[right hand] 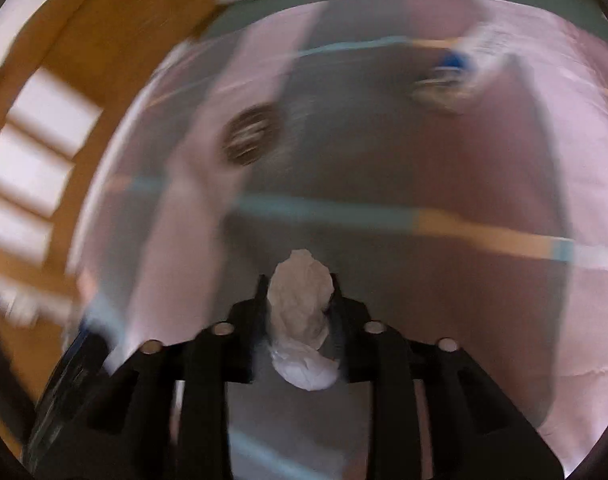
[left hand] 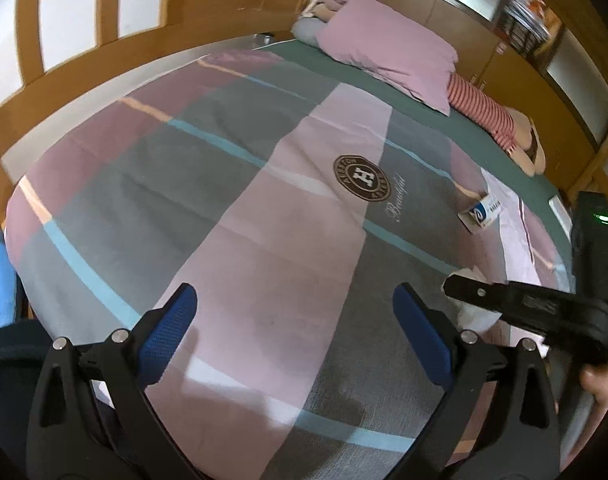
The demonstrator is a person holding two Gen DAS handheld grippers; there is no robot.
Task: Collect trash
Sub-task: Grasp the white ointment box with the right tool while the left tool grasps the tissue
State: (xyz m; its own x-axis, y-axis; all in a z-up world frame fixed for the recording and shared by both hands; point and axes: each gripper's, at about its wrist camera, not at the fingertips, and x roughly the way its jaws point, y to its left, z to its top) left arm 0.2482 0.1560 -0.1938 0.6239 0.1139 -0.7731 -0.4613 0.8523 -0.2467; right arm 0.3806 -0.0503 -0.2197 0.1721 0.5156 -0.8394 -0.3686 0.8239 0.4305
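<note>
Jaws of the right gripper (right hand: 299,292) are clamped on a crumpled white tissue wad (right hand: 299,304), which sits squeezed between the two black fingers and bulges out toward the camera (the right wrist view is badly motion-blurred, so little else is crisp there). Beneath it lies the bedspread (left hand: 263,208), a quilt of pink, grey and teal blocks with thin blue and orange stripes and a round dark emblem (left hand: 359,178) near its middle. From the left wrist view the right gripper reaches in from the right edge, low over the bed. A small blue-and-white packet (left hand: 480,214) lies on the quilt beyond it, well apart from the emblem. Left gripper (left hand: 293,332) hovers over the quilt with its blue-padded jaws spread wide, holding nothing. Farther up the bed rests a pink pillow (left hand: 384,46), against a wooden headboard.
</note>
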